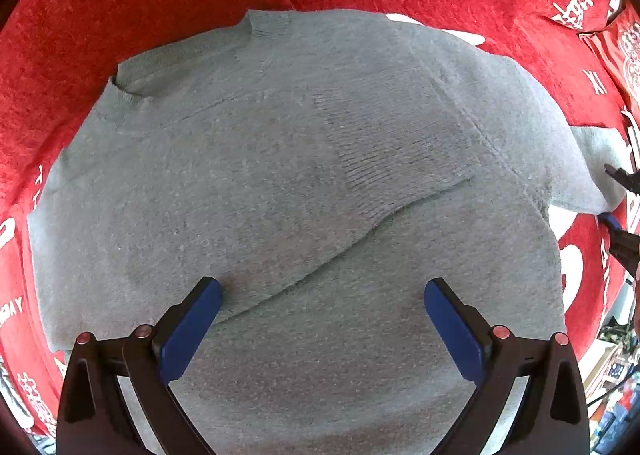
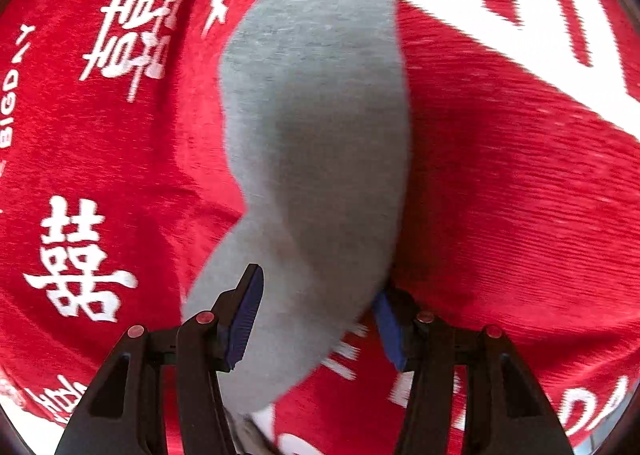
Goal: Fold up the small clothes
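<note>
A grey knit sweater [image 1: 280,159] lies flat on a red blanket, with one sleeve folded across its body, ribbed cuff [image 1: 400,131] near the middle. My left gripper [image 1: 323,295] is open and empty just above the sweater's lower body. The other sleeve [image 2: 320,135] stretches out to the right. My right gripper [image 2: 318,297] has its jaws on either side of that sleeve's end, still apart; it also shows at the right edge of the left wrist view [image 1: 618,199].
The red blanket [image 2: 500,195] with white characters and letters covers the whole surface. At the lower right of the left wrist view, room clutter [image 1: 612,375] shows beyond the blanket's edge.
</note>
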The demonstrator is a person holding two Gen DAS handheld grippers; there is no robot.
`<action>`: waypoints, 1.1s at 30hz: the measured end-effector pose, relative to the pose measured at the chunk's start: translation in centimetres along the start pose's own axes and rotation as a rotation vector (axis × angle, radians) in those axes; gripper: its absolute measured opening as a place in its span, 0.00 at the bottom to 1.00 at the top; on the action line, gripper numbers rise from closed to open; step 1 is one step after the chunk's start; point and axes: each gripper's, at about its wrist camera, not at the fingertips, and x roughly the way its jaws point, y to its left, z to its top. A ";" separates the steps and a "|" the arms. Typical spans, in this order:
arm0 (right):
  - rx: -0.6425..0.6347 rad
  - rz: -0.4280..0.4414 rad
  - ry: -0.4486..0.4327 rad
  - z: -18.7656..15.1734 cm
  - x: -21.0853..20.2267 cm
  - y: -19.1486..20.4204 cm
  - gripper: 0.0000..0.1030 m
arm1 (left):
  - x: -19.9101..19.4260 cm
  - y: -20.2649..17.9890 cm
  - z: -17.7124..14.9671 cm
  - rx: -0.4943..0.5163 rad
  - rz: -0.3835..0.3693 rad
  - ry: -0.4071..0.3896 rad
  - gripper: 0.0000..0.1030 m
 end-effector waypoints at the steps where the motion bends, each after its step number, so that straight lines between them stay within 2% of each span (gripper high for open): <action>1: 0.005 0.013 -0.001 0.1 0.0 0.2 0.44 | 0.0 0.0 0.1 -0.002 0.000 -0.001 0.99; 2: 0.012 0.033 0.000 0.2 0.1 0.3 0.29 | -0.1 0.2 0.0 -0.004 0.000 -0.002 0.99; 3: 0.021 0.054 0.006 0.2 0.2 0.5 0.06 | -0.1 0.4 0.0 -0.008 -0.001 -0.004 0.99; 6: 0.020 0.126 0.006 0.1 0.0 1.7 0.05 | -0.7 1.5 -0.4 -0.025 0.000 -0.007 0.99; 10: -0.100 0.182 0.028 -1.0 -1.0 5.5 0.05 | -1.6 2.9 -0.8 -0.055 0.006 -0.025 0.99; 13: -0.236 0.224 0.062 -2.8 -1.4 9.6 0.05 | -2.4 4.2 -1.2 -0.076 0.018 -0.047 0.99; 16: -0.411 0.251 0.109 -6.0 -1.1 14.6 0.05 | -3.0 5.8 -1.5 -0.107 0.028 -0.059 0.99; 20: -0.708 0.267 0.193 -12.9 0.4 21.4 0.05 | -3.9 9.0 -2.3 -0.168 0.035 -0.082 0.99; 23: -0.948 0.234 0.273 -19.8 2.9 25.1 0.06 | -4.4 11.5 -3.0 -0.210 0.057 -0.096 0.99; 25: -1.053 0.195 0.348 -24.4 5.7 25.9 0.06 | -4.7 13.2 -3.6 -0.241 0.069 -0.101 0.99; 29: -1.118 0.070 0.461 -30.0 11.0 24.5 0.06 | -4.9 16.3 -5.2 -0.305 0.086 -0.106 0.99; 31: -1.100 0.000 0.496 -31.0 13.1 23.2 0.10 | -4.8 17.9 -6.0 -0.338 0.096 -0.102 0.99; 33: -1.029 -0.077 0.525 -30.8 14.8 21.8 0.12 | -4.5 19.2 -6.7 -0.369 0.098 -0.090 0.99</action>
